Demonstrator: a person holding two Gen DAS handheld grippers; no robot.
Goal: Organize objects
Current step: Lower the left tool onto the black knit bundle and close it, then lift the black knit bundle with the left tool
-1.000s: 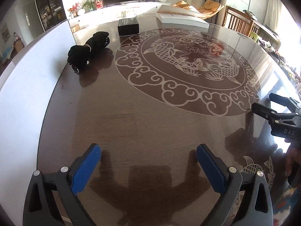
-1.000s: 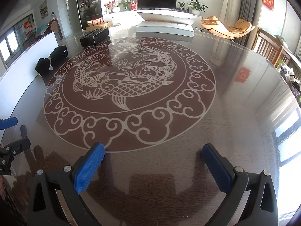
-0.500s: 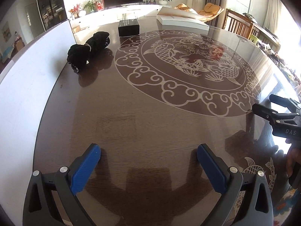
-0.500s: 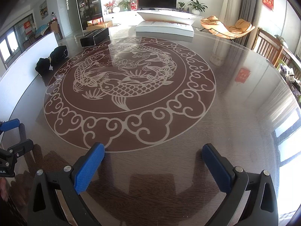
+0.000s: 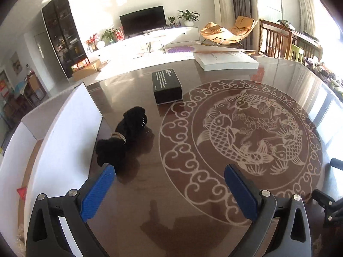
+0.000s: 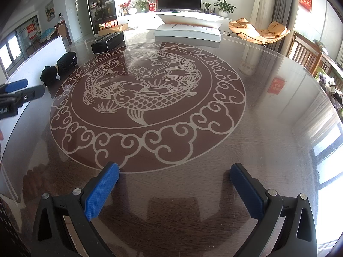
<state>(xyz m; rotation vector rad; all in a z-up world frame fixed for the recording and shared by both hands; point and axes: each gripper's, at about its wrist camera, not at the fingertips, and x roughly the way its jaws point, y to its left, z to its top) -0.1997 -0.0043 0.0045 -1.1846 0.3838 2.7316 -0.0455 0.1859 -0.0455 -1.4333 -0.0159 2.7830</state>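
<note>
A black fuzzy bundle (image 5: 123,138) with a pale band round its middle lies on the round dark table (image 5: 150,194), beside a white board (image 5: 64,141). My left gripper (image 5: 169,184) is open and empty, its left pad close to the bundle's near end. Behind the bundle stands a black box (image 5: 166,84). In the right wrist view the bundle (image 6: 59,68) and black box (image 6: 107,41) sit far left. My right gripper (image 6: 174,181) hangs open over the near table, holding nothing. The left gripper (image 6: 21,88) shows at that view's left edge.
A large white flat box (image 5: 227,61) rests at the table's far side. The white board runs along the table's left edge. A fish medallion (image 6: 148,105) fills the table's middle. Wooden chairs (image 6: 306,53) stand to the right.
My left gripper has moved forward and left toward the black bundle, which now looms just past its left pad. The right gripper has stayed put.
</note>
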